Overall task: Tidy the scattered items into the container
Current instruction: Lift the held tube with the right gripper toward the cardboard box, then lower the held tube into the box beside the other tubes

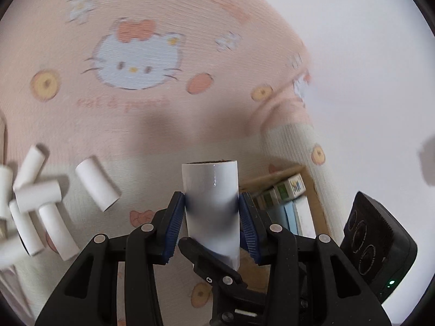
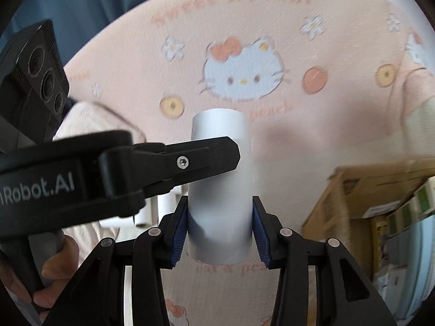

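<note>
Cardboard box (image 2: 353, 190) holds cartons (image 2: 418, 198), apparently; contents blurred.

A white tube (image 1: 210, 203) stands upright between the left gripper (image 1: 211, 217) pads, clamped at mid-height. A second white tube (image 2: 220, 190) sits likewise in the right gripper (image 2: 220, 231). More short white tubes (image 1: 38, 201) lie heaped left of the left gripper. An open cardboard box (image 2: 350, 190) sits lower right of the right gripper.

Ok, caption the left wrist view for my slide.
Left gripper holding a white tube above the pink cartoon cloth.
</note>
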### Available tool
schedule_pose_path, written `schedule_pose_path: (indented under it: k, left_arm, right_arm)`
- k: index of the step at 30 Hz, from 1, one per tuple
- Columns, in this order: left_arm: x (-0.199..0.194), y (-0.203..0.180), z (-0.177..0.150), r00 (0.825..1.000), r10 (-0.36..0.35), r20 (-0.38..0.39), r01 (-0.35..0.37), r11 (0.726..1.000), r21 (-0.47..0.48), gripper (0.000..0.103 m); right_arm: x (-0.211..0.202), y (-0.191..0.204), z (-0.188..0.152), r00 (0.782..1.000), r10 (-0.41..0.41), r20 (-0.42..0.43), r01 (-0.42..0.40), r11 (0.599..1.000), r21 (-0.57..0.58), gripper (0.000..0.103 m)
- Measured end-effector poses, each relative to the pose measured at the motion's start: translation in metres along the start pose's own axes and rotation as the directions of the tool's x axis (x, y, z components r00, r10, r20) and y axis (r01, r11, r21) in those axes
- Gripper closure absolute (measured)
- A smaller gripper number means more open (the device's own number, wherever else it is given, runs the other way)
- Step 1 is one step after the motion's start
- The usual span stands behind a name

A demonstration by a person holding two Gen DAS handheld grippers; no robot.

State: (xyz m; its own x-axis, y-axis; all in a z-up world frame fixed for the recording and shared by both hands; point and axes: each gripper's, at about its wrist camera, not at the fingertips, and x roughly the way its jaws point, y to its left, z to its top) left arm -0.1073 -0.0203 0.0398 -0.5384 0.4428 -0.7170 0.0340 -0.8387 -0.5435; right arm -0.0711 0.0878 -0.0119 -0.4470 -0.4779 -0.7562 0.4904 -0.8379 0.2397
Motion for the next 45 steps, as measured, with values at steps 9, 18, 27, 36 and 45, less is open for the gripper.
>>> schedule_pose_path:
  k: [9,18,27,36,45]
  left_arm:
    - [0.025,-0.11,0.041,0.999,0.015,-0.036,-0.003,0.95,0.311,0.058]
    - [0.104,-0.138,0.019,0.967,-0.123,-0.221,0.177,0.953,0.246,0.058]
    - [0.131,-0.154,-0.002,0.957,-0.059,-0.282,0.152,0.934,0.322,0.058]
    - [0.14,-0.14,-0.004,0.94,-0.05,-0.337,0.143,0.956,0.256,0.059]
    - [0.146,-0.132,-0.017,0.918,-0.023,-0.395,0.118,0.969,0.218,0.059]
  right_arm:
    - [-0.052,-0.065,0.035,0.993,-0.038,0.111,0.029,0.996,0.081,0.062]
    - [-0.07,-0.136,0.012,0.979,-0.203,0.015,0.199,0.969,0.144,0.062]
    - [-0.058,-0.169,-0.019,0.989,-0.145,-0.036,0.149,0.947,0.286,0.061]
    - [-0.055,-0.163,-0.026,0.989,-0.142,-0.035,0.146,0.965,0.22,0.06]
    - [-0.054,-0.164,-0.027,0.99,-0.13,-0.059,0.14,0.968,0.21,0.061]
